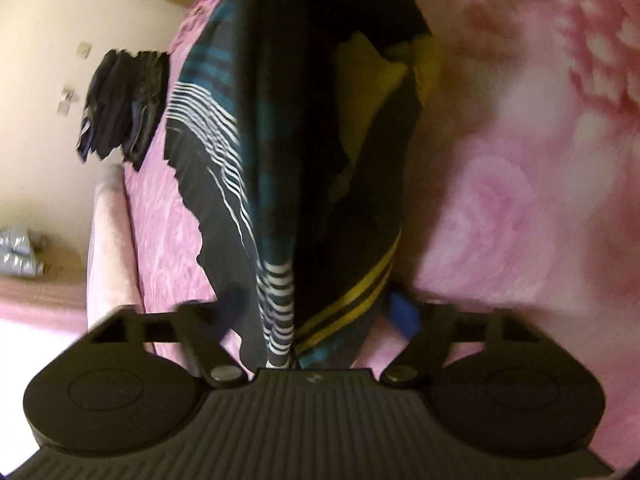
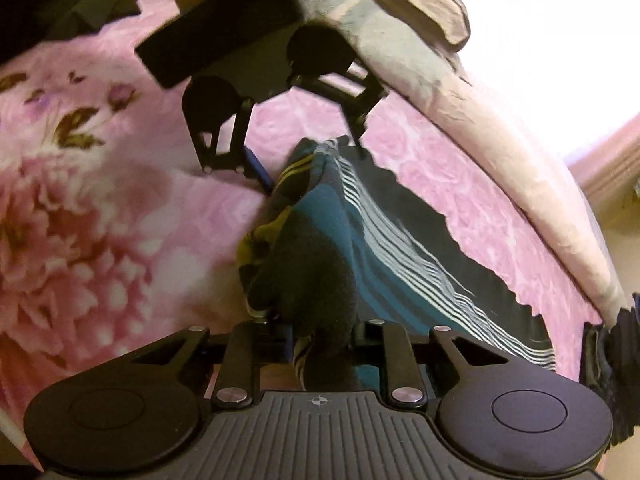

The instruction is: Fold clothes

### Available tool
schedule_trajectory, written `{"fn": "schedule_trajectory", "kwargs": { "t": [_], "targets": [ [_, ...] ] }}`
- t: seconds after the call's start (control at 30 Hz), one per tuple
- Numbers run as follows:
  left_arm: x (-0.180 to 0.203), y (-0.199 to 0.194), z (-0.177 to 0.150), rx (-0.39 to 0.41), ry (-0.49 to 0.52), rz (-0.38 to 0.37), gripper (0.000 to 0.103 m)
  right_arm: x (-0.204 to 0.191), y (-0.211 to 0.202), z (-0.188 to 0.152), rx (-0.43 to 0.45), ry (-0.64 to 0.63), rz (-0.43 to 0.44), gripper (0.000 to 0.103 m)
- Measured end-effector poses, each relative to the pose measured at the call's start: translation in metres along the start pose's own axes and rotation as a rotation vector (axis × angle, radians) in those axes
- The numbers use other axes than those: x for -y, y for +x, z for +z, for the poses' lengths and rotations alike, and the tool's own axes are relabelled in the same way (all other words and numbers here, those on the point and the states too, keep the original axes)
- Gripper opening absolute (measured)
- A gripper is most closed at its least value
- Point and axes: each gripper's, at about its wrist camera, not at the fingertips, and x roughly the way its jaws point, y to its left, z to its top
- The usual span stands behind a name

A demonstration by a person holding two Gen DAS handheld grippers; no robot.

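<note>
Left gripper (image 2: 316,148) and right gripper (image 2: 320,340) each clenched on one end of a striped dark garment (image 2: 376,232), garment stretched between them, one side draped on the pink floral bedspread (image 2: 100,200) near its edge

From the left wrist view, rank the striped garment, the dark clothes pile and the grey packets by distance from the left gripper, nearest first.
1. Striped garment: between the left gripper's fingers, centre.
2. Dark clothes pile: on the pink bed's far edge, upper left.
3. Grey packets: off the bed, far left; farthest, it seems.
</note>
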Motion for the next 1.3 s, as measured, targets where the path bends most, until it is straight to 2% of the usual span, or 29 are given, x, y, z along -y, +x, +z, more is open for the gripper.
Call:
{"fn": "schedule_trajectory", "kwargs": {
  "t": [0.1, 0.27, 0.3, 0.33, 0.37, 0.4, 0.53, 0.67, 0.7, 0.73, 0.77, 0.9, 1.1, 1.2, 1.3],
  "targets": [
    [-0.015, 0.001, -0.001, -0.009, -0.026, -0.04, 0.017, 0.007, 0.0, 0.004, -0.004, 0.016, 0.003, 0.021],
    [-0.054, -0.01, -0.001, 0.006, -0.152, -0.096, 0.014, 0.0, -0.012, -0.001, 0.004, -0.004, -0.041, 0.021],
    [-0.062, -0.012, -0.001, 0.016, -0.184, -0.118, 0.014, -0.003, -0.012, -0.002, 0.004, -0.018, -0.052, 0.029],
    [-0.071, -0.013, -0.002, 0.026, -0.216, -0.139, 0.014, -0.006, -0.012, -0.003, 0.004, -0.032, -0.063, 0.044],
    [-0.08, -0.015, -0.003, 0.036, -0.248, -0.161, 0.014, -0.01, -0.014, -0.006, 0.024, -0.044, -0.084, 0.082],
    [-0.088, -0.016, -0.004, 0.045, -0.274, -0.183, 0.014, -0.015, -0.016, -0.009, 0.046, -0.055, -0.106, 0.095],
    [-0.108, -0.019, -0.009, 0.067, -0.37, -0.245, 0.014, -0.031, -0.005, -0.019, 0.04, -0.143, -0.149, 0.095],
    [-0.112, -0.023, -0.013, 0.066, -0.414, -0.278, 0.014, -0.039, 0.033, -0.026, -0.044, -0.235, -0.207, 0.095],
    [-0.11, -0.024, -0.014, 0.063, -0.414, -0.28, 0.014, -0.036, 0.035, -0.026, -0.042, -0.212, -0.201, 0.082],
    [-0.108, -0.025, -0.014, 0.057, -0.406, -0.278, 0.014, -0.033, 0.037, -0.026, -0.037, -0.184, -0.193, 0.062],
    [-0.106, -0.026, -0.013, 0.05, -0.399, -0.272, 0.014, -0.026, 0.035, -0.023, -0.029, -0.138, -0.158, 0.032],
    [-0.1, -0.043, -0.011, 0.039, -0.401, -0.259, 0.013, -0.001, 0.015, -0.017, -0.025, 0.025, -0.079, 0.024],
    [-0.092, -0.102, -0.014, 0.007, -0.395, -0.288, 0.013, 0.004, -0.034, -0.003, 0.023, 0.085, 0.053, 0.022],
    [-0.112, -0.119, -0.008, -0.006, -0.385, -0.309, 0.013, 0.0, -0.057, 0.007, 0.054, 0.181, 0.152, 0.022],
    [-0.135, -0.136, -0.001, -0.017, -0.374, -0.331, 0.014, 0.012, -0.078, 0.016, 0.094, 0.322, 0.227, 0.022]
  ]
}}
